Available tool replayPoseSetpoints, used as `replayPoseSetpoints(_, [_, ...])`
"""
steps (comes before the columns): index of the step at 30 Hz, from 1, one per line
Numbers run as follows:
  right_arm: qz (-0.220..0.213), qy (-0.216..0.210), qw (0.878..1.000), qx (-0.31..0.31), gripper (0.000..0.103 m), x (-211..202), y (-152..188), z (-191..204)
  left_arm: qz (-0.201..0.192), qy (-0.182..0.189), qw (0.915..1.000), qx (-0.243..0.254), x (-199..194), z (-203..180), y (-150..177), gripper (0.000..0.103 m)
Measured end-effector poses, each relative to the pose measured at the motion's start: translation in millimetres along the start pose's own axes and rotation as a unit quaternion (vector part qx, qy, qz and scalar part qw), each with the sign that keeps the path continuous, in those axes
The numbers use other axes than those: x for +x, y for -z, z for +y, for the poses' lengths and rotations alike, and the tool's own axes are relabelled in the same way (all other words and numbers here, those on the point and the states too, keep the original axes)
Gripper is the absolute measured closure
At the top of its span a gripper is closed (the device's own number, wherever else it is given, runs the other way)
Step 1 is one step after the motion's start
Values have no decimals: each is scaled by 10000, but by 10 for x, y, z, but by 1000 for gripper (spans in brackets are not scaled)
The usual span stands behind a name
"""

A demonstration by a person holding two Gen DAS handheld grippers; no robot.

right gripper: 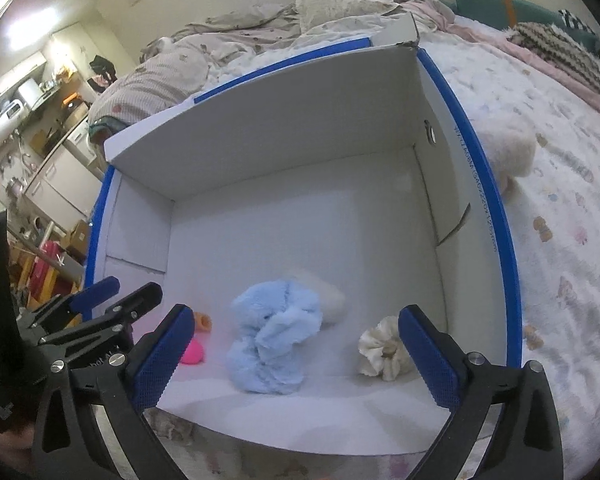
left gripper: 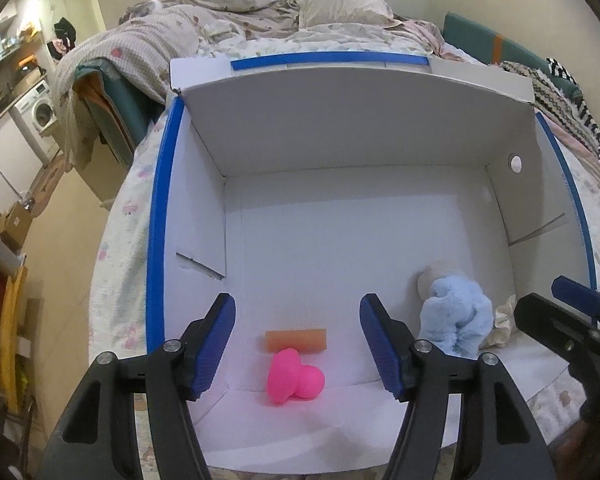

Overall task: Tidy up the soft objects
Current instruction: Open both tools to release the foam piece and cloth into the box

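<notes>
A white cardboard box with blue-taped rims (left gripper: 158,216) (right gripper: 496,216) sits on the bed. Inside lie a pink heart-shaped soft toy (left gripper: 294,378) (right gripper: 194,352), an orange foam piece (left gripper: 296,340) (right gripper: 202,322), a fluffy light-blue plush (left gripper: 456,322) (right gripper: 274,342), a cream scrunchie (left gripper: 504,322) (right gripper: 382,350) and a whitish fluffy item (left gripper: 430,278) (right gripper: 328,294) behind the plush. My left gripper (left gripper: 298,336) is open and empty above the pink toy. My right gripper (right gripper: 296,356) is open and empty above the blue plush.
A cream fluffy toy (right gripper: 508,152) lies on the bedsheet just outside the box's right wall. Rumpled blankets and a pillow (left gripper: 340,4) lie behind the box. Kitchen units and a washing machine (left gripper: 40,112) stand at the left, beyond the bed edge.
</notes>
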State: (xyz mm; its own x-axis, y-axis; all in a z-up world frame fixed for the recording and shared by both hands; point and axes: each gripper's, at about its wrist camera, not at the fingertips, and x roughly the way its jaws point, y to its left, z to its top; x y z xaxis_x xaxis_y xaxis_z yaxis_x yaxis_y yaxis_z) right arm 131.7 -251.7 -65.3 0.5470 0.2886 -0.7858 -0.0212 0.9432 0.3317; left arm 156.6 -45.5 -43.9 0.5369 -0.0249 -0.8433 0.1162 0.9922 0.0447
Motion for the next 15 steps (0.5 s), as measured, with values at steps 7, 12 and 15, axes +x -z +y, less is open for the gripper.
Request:
replayPoseSetpoints(7, [-48, 241, 9991, -349, 0, -106, 35, 182, -82, -102, 9999, 71, -97, 11, 36, 41])
replayPoseSetpoints(12, [-100, 145, 9987, -476, 0, -194, 85, 254, -159, -140, 9998, 19, -200, 74, 65, 41])
replayPoseSetpoints(15, [-65, -67, 9993, -371, 0, -226, 131, 231, -204, -133, 9997, -65, -288, 130, 95, 41])
